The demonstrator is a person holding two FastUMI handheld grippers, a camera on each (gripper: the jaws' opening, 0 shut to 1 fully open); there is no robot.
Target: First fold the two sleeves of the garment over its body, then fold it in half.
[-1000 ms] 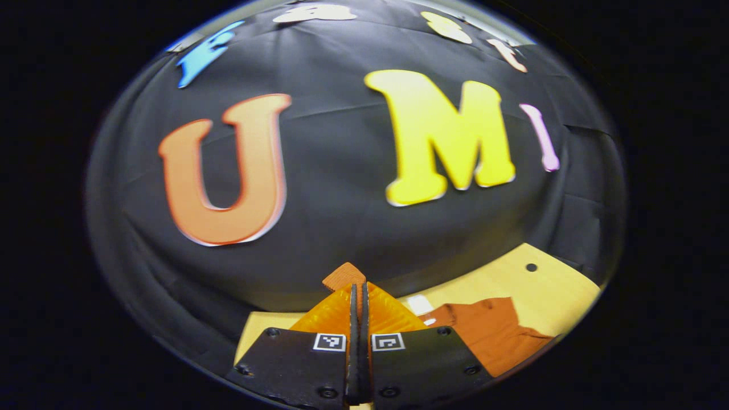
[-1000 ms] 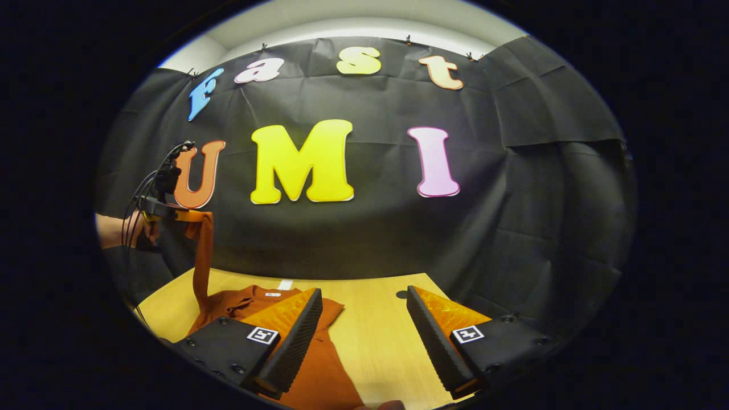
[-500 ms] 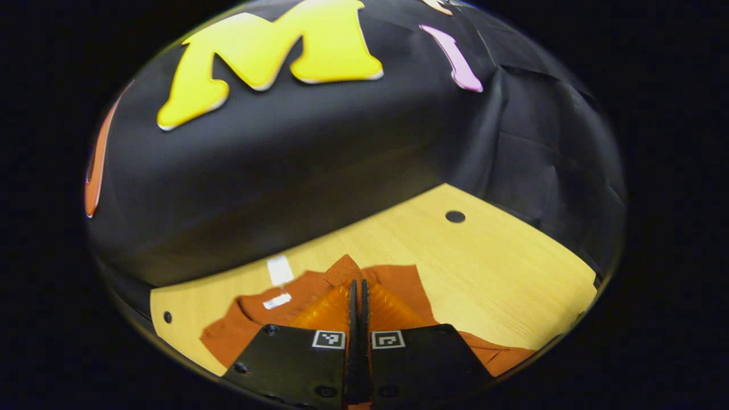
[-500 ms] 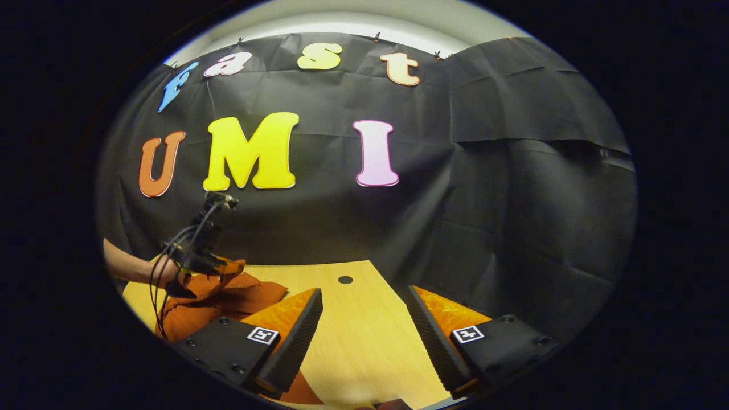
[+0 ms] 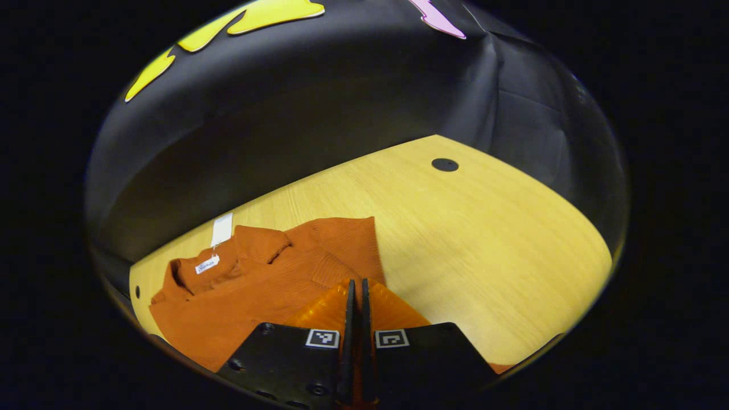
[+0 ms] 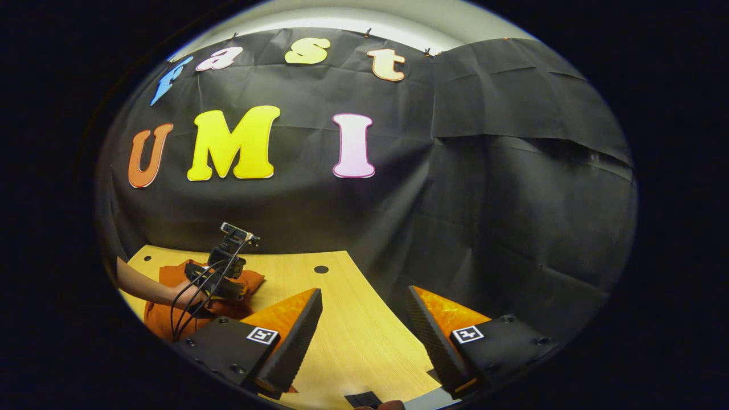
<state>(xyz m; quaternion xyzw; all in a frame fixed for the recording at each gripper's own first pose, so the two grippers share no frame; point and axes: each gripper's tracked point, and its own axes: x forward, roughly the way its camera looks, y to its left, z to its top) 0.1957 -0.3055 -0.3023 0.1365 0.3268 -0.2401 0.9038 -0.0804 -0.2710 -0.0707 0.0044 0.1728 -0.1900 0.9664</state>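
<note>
One rust garment lies bunched at the left end of the wooden table, collar toward the wall. The left gripper is closed on a fold of it. Bare tabletop extends rightward to the edge, interrupted by one dark hole. The right gripper hovers with fingers apart, empty.

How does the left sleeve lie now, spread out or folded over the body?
Folded over: in the left gripper view the sleeve lies across the garment below the collar, its end in the shut left gripper. The right gripper is open.
</note>
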